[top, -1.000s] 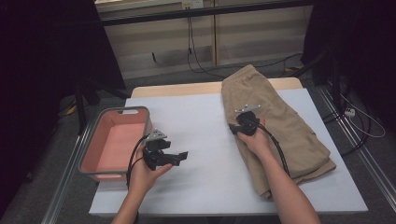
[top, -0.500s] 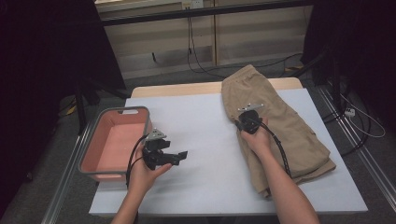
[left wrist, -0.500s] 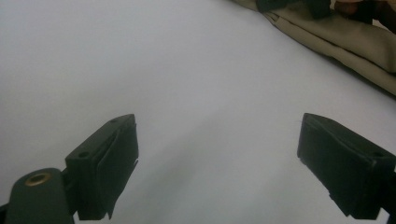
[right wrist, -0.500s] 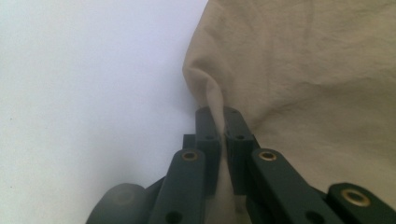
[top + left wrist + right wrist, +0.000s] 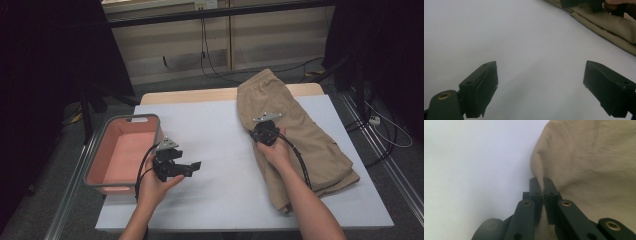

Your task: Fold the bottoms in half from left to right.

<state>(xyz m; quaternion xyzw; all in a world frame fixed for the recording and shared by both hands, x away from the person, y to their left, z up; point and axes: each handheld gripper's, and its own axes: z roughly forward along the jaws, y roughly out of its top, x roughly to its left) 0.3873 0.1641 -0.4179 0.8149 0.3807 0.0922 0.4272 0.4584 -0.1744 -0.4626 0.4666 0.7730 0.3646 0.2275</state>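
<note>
Folded khaki shorts lie on the right half of the white table. My right gripper sits at their left edge, pointing down. In the right gripper view its jaws are shut on a raised pinch of the khaki fabric. My left gripper hovers over bare table near the bin, jaws wide open with nothing between them. The left gripper view also catches the shorts' edge and the right gripper at the top.
A pink bin with a grey rim stands at the table's left edge, beside my left hand. Cables and frame rails run on the floor behind and to the right of the table.
The right gripper has shifted slightly at the shorts' left edge. The left hand and gripper have stayed where they were.
</note>
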